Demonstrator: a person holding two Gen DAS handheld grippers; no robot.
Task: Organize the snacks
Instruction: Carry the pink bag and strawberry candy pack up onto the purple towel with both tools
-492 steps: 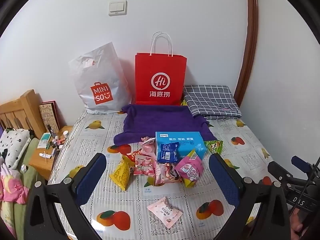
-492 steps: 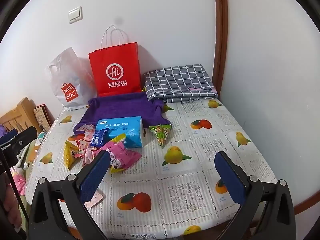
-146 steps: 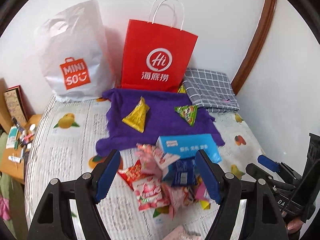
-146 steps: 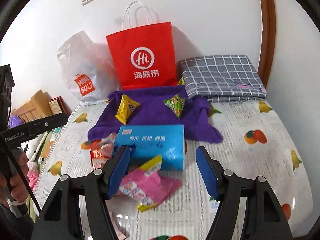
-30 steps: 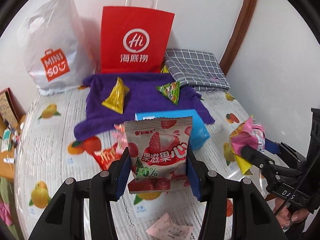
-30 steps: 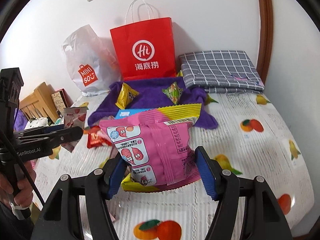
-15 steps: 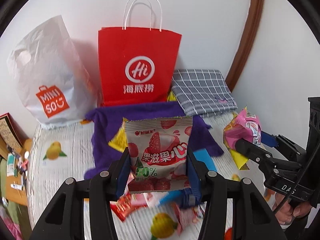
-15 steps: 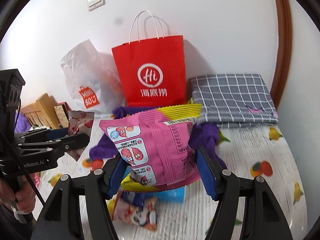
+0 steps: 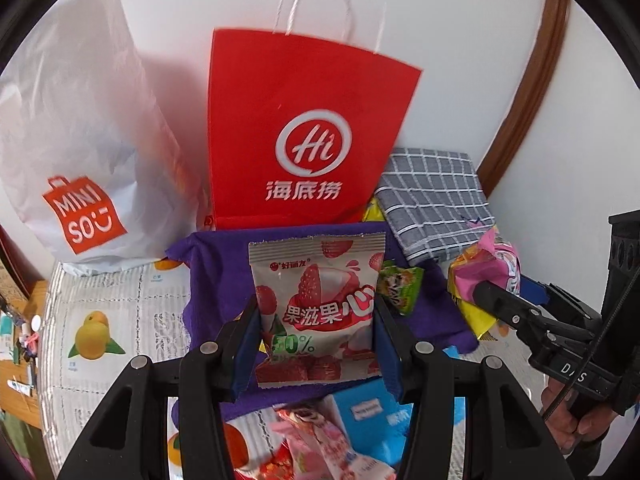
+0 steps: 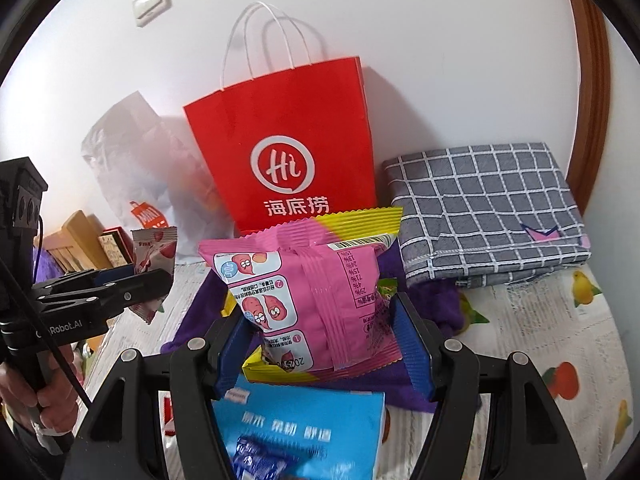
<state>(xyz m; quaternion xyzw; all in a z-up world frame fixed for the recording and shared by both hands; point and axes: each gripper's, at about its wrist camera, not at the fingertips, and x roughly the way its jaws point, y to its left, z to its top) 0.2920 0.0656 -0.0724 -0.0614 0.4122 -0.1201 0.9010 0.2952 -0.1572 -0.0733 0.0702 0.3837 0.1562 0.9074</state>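
The bed (image 9: 100, 304), spread with a fruit-print sheet, is seen much closer to its wall end than a second ago, so both held packets have been carried forward, over the purple towel (image 9: 216, 276). Behind the towel a red Haidilao paper bag (image 9: 308, 120) and a white Miniso bag (image 9: 76, 128) are stood against the wall. A blue tissue box (image 10: 304, 428) and loose packets are left nearer the cameras. The left gripper (image 9: 316, 344) is clamped on a strawberry snack packet (image 9: 316, 300); the right gripper (image 10: 324, 348) is clamped on a pink sweet-potato snack packet (image 10: 308, 292). A green triangular snack (image 9: 400, 286) already lies on the towel, so it is judged that these two are about to be set beside it.
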